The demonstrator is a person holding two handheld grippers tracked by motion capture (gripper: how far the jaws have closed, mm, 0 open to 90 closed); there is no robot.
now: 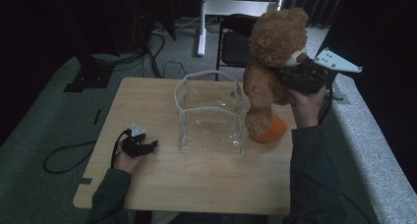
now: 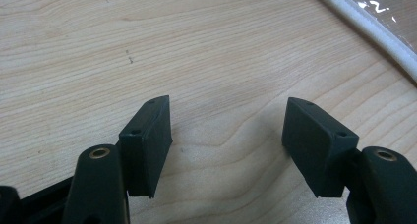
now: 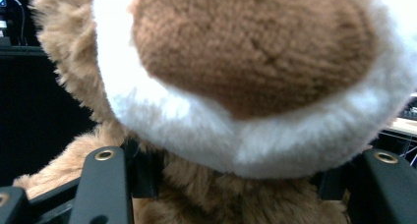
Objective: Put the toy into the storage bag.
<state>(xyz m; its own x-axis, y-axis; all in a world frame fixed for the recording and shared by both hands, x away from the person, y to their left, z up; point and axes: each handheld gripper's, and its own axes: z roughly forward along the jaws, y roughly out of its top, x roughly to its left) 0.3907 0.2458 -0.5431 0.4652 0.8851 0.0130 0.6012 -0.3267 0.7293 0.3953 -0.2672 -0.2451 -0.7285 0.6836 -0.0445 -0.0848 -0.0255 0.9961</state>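
A brown teddy bear [image 1: 273,62] hangs upright above the table's right side, held at the neck by my right gripper [image 1: 290,76]. In the right gripper view its white muzzle and brown nose [image 3: 255,47] loom close, and both jaws press into the fur below the muzzle. One foot of the bear dangles beside an orange ball [image 1: 273,129] on the table. A clear plastic bag [image 1: 211,111] with a white rim stands open in the middle. My left gripper [image 1: 152,144] rests open on the wooden table [image 1: 196,180] at the left, with bare wood between its pads [image 2: 147,145].
The bag's white rim [image 2: 373,32] crosses the top right corner of the left gripper view. A black chair [image 1: 236,42] stands behind the table. Cables lie on the grey floor at the left and at the back.
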